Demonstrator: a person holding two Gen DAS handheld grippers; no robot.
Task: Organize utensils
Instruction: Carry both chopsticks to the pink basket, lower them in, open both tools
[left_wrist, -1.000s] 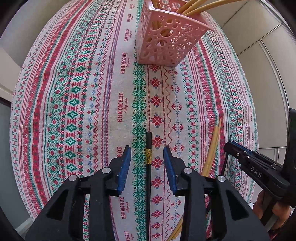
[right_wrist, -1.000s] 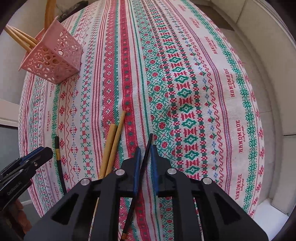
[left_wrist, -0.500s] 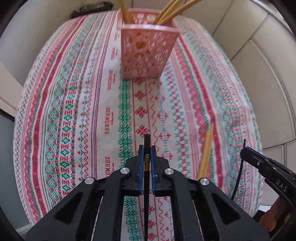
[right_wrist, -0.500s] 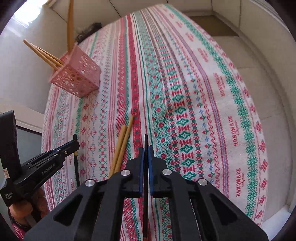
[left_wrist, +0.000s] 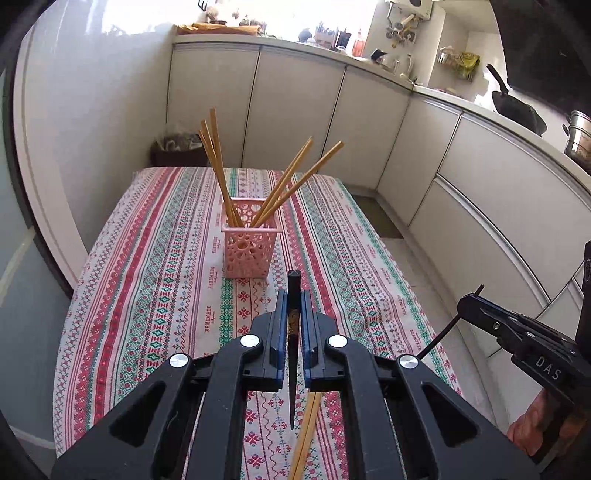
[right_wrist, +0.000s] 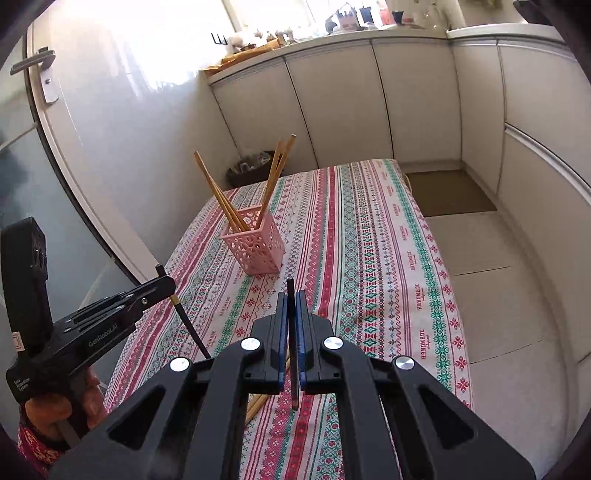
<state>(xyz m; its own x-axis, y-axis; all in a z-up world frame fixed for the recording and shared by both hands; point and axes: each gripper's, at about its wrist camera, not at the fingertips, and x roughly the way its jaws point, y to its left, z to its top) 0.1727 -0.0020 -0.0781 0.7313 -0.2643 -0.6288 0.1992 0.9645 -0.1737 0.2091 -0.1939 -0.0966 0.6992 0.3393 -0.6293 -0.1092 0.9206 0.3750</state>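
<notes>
My left gripper (left_wrist: 294, 301) is shut on a black chopstick (left_wrist: 294, 284) and holds it above the table. My right gripper (right_wrist: 291, 301) is shut on a second black chopstick (right_wrist: 291, 291), also lifted. Each gripper shows in the other's view: the right one (left_wrist: 466, 300) at the right, the left one (right_wrist: 162, 283) at the left. A pink perforated holder (left_wrist: 248, 245) stands ahead of both, mid table, with several wooden chopsticks (left_wrist: 218, 166) leaning in it; it also shows in the right wrist view (right_wrist: 255, 245). Two wooden chopsticks (left_wrist: 304, 435) lie on the cloth below my grippers.
The table carries a red, green and white patterned cloth (left_wrist: 155, 295). White kitchen cabinets (left_wrist: 461, 192) run along the far side and the right. A glass door (right_wrist: 55, 155) is at the left. Floor (right_wrist: 509, 295) lies right of the table.
Both grippers have risen from the cloth with their black chopsticks and tilted up to face the holder. The left one closed on its chopstick about a second ago.
</notes>
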